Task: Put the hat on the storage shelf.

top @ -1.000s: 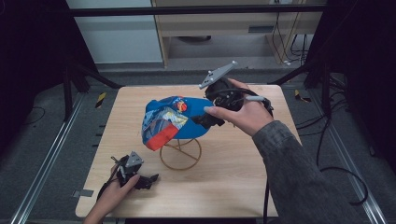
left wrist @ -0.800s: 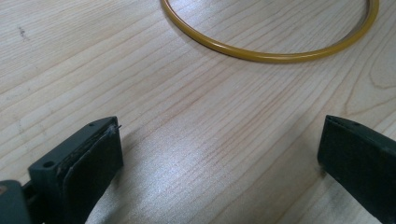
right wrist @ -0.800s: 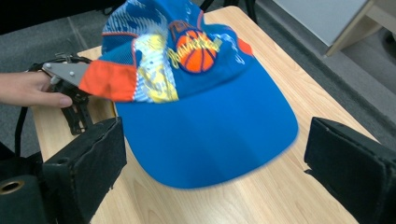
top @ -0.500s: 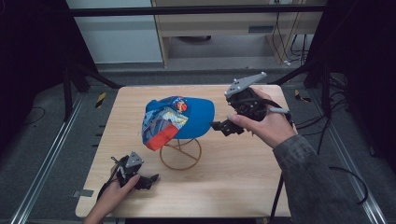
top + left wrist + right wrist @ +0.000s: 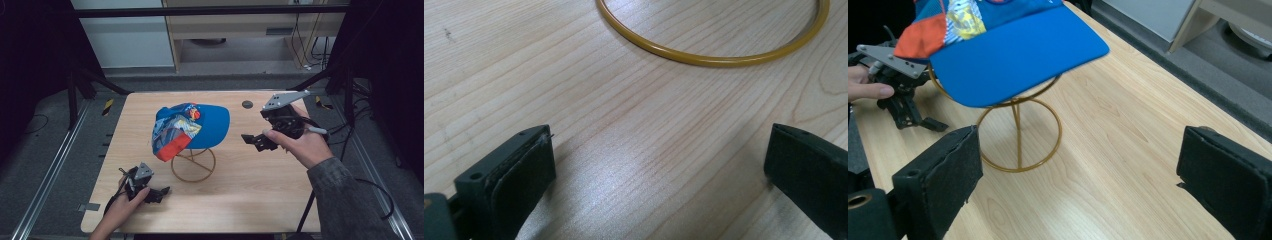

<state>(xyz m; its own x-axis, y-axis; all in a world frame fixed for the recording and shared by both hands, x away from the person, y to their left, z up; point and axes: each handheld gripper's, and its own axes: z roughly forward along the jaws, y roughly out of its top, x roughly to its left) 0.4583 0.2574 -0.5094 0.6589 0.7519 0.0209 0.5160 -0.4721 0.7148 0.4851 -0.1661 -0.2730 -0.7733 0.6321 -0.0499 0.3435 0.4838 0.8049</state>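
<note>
Bare table (image 5: 280,185) between grippers, cap (image 5: 200,127) on stand (image 5: 193,165) mid-table

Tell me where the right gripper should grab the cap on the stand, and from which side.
Probably the flat blue brim. It juts off the gold wire stand toward the right gripper, with free space above and below, thin enough for the open jaws. Come in level from the table's right, one jaw over and one under. The cap crown is rounded and soft, so a poorer hold.

1. High view: dim, dark surroundings; the wooden table (image 5: 260,190) is evenly lit from above.
2. Left gripper view: soft glare patch on the wood, near jaws blurred.
3. Right gripper view: bright, jaws slightly soft.
</note>
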